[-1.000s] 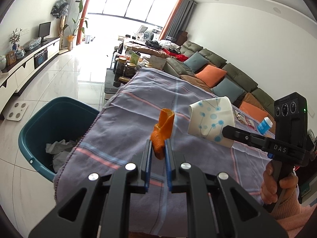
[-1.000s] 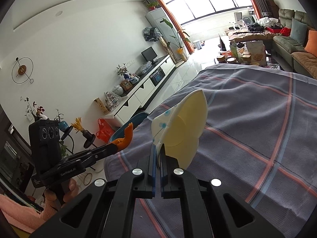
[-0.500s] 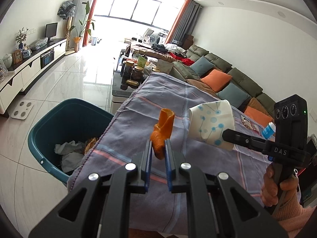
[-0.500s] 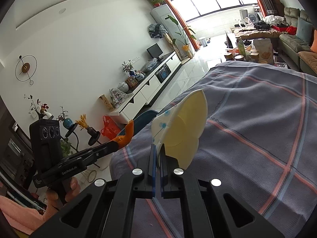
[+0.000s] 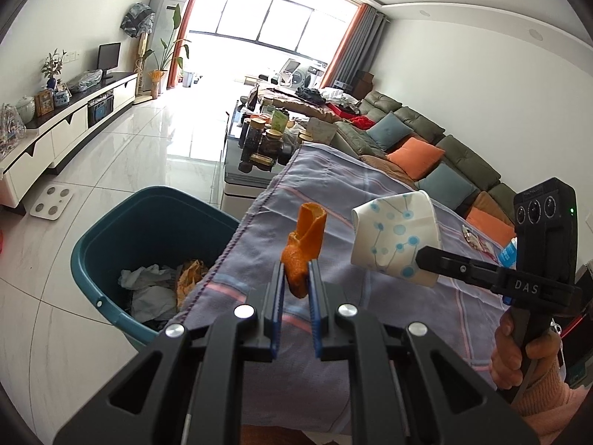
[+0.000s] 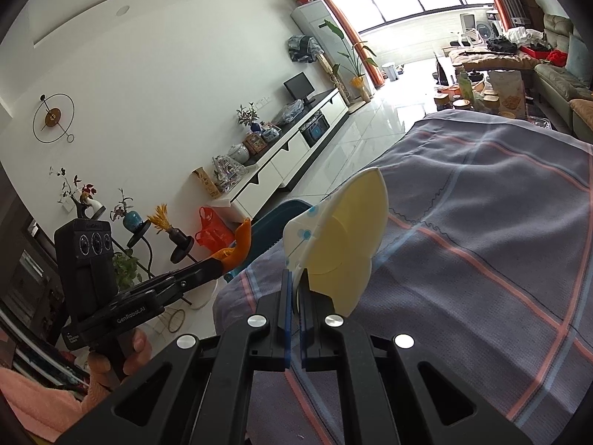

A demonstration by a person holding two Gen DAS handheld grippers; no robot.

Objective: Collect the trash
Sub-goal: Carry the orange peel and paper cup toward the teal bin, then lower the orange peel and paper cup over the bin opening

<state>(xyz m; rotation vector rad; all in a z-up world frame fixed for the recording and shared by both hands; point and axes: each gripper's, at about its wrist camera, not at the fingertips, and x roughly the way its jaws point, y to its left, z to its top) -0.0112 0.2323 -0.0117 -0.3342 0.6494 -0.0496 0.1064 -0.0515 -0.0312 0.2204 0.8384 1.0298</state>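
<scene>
My left gripper (image 5: 295, 278) is shut on a curled orange peel (image 5: 304, 248), held above the left edge of the cloth-covered table (image 5: 352, 200). Just left of it and below, a teal bin (image 5: 148, 218) stands on the floor with crumpled paper and wrappers inside. My right gripper (image 6: 295, 282) is shut on the rim of a flattened paper cup (image 6: 341, 241), white with blue dots, pale yellow inside. In the left wrist view the cup (image 5: 396, 237) hangs to the right of the peel, over the table. The right wrist view shows the peel (image 6: 239, 246) at the left gripper's tips, with the bin's rim (image 6: 281, 211) beyond it.
A striped grey-blue cloth (image 6: 481, 222) covers the table. Beyond its far end a low coffee table (image 5: 259, 148) carries jars and packets. A sofa (image 5: 426, 148) with cushions runs along the right. A white TV cabinet (image 5: 63, 129) lines the left wall; a bathroom scale (image 5: 52, 204) lies on the floor.
Both grippers have drifted left toward the table's edge with the peel and cup still held. The bin now shows more of its inside and sits closer under the left gripper.
</scene>
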